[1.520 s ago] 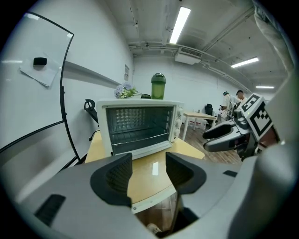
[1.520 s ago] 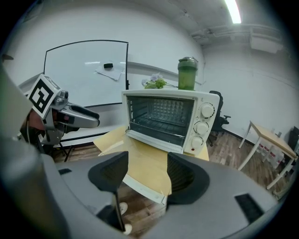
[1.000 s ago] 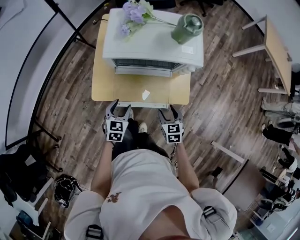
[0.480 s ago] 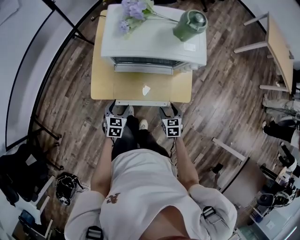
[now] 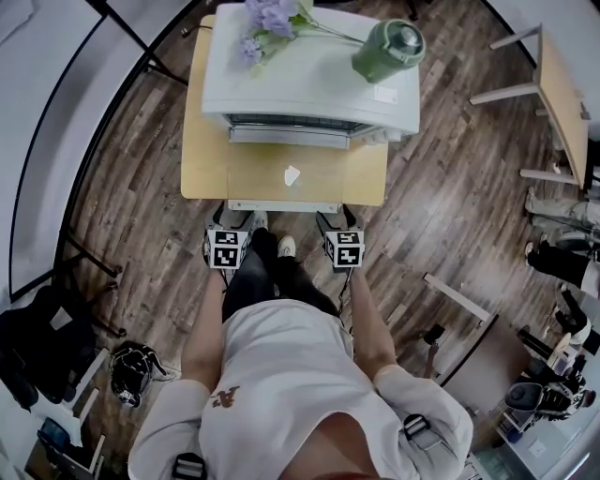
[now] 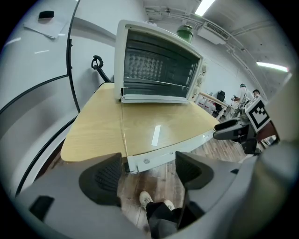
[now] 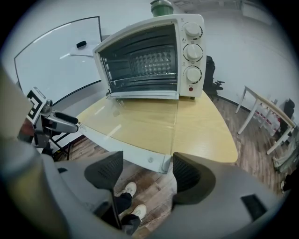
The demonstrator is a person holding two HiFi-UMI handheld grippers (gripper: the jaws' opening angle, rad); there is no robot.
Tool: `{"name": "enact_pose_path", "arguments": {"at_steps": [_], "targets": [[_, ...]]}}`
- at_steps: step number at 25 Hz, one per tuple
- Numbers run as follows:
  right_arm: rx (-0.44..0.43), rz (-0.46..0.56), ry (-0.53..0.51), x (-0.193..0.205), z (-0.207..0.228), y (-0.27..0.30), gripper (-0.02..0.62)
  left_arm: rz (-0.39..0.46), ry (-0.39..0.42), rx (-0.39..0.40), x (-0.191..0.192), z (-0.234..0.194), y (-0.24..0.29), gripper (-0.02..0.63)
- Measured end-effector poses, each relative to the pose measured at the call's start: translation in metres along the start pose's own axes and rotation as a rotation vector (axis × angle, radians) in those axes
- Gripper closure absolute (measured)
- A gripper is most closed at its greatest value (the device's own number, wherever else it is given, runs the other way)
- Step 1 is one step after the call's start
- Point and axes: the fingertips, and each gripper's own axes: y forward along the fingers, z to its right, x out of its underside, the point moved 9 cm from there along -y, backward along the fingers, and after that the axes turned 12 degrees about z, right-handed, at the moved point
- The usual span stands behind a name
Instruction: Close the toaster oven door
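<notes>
Straight ahead of the left gripper [image 5: 232, 217] and the right gripper [image 5: 337, 218] stands a light wooden table [image 5: 204, 150] on a dark plank floor [image 5: 441, 187]. On the table sits a white toaster oven [image 5: 309, 75], at the end far from the jaws. Its lowered glass door [image 5: 291, 173] lies flat over the tabletop and juts past the near edge toward them.

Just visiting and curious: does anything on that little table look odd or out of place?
Yes. The toaster oven stands with its glass door folded down flat, the front edge jutting past the table. Purple flowers and a green flask sit on the oven's top, an odd spot for them.
</notes>
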Motion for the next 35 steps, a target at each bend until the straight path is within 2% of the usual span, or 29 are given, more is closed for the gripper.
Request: {"name": "enact_pose_path", "arguments": {"at_steps": [3, 9, 18, 26, 30, 35], "targets": [[-0.009, -0.01, 0.031, 0.004, 0.001, 0.004, 0.234, 0.001, -0.01, 0.026, 0.0, -0.002, 0.003, 0.233], [-0.039, -0.043, 0.027, 0.013, 0.0, 0.007, 0.199, -0.024, 0.0, 0.068, 0.006, -0.001, 0.011, 0.218], [-0.064, -0.05, 0.009, 0.014, -0.002, 0.007, 0.222, -0.036, 0.02, 0.081, 0.006, 0.002, 0.013, 0.216], [-0.056, -0.043, -0.014, 0.008, 0.0, 0.0, 0.264, -0.035, 0.021, 0.057, 0.005, 0.006, 0.008, 0.216], [-0.044, -0.031, -0.037, 0.004, 0.0, -0.005, 0.285, 0.018, 0.061, 0.055, -0.001, 0.008, 0.005, 0.218], [-0.032, -0.006, -0.047, -0.002, -0.002, -0.015, 0.299, 0.02, 0.029, 0.039, -0.009, 0.01, -0.006, 0.229]]}}
